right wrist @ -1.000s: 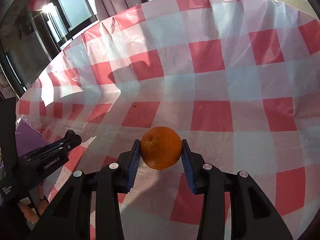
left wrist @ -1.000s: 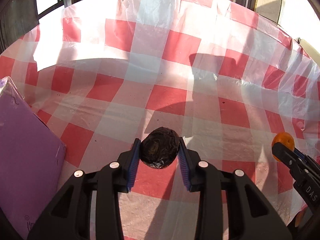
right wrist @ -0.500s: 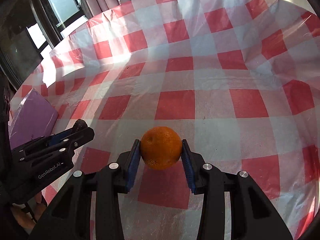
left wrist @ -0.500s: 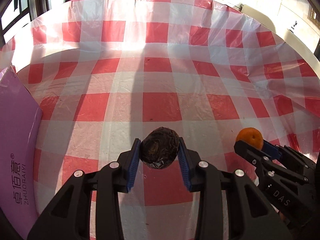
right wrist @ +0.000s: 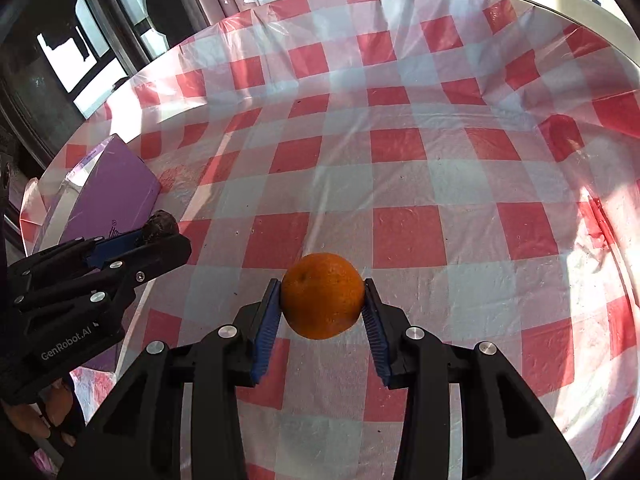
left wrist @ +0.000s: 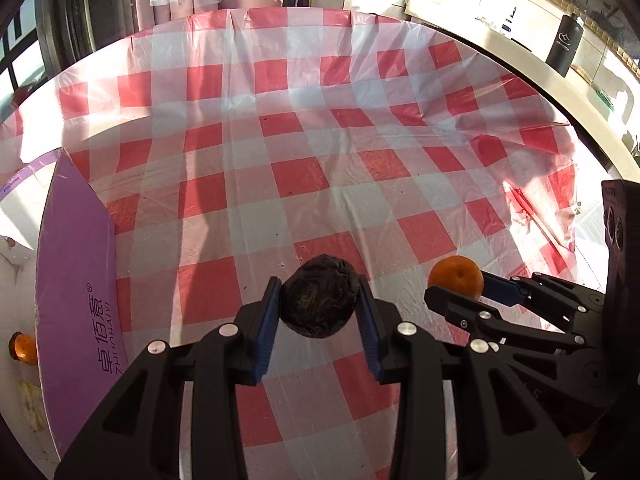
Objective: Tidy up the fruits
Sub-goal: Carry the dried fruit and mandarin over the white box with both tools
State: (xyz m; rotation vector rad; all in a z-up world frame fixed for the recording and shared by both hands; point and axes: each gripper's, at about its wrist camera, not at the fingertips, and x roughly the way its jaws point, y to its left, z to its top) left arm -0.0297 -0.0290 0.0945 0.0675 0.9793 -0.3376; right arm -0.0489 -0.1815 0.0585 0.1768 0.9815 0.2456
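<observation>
A dark, wrinkled round fruit (left wrist: 319,296) sits clamped between the blue pads of my left gripper (left wrist: 319,298), held above the red-and-white checked tablecloth (left wrist: 280,152). My right gripper (right wrist: 322,298) is shut on an orange (right wrist: 322,295), also off the cloth. The left wrist view shows the right gripper (left wrist: 460,284) at the lower right with the orange (left wrist: 456,274) at its tip. In the right wrist view the left gripper (right wrist: 160,232) reaches in from the left with the dark fruit (right wrist: 162,224).
A purple box (left wrist: 76,296) with white printed characters lies at the cloth's left edge, also in the right wrist view (right wrist: 112,192). A small orange thing (left wrist: 22,346) lies beyond the box at the far left. A dark bottle (left wrist: 564,46) stands on the ledge behind the table.
Both grippers have pulled back and risen, so more of the table shows and its far edge is in view. Each keeps its fruit. The purple box has slid further into sight.
</observation>
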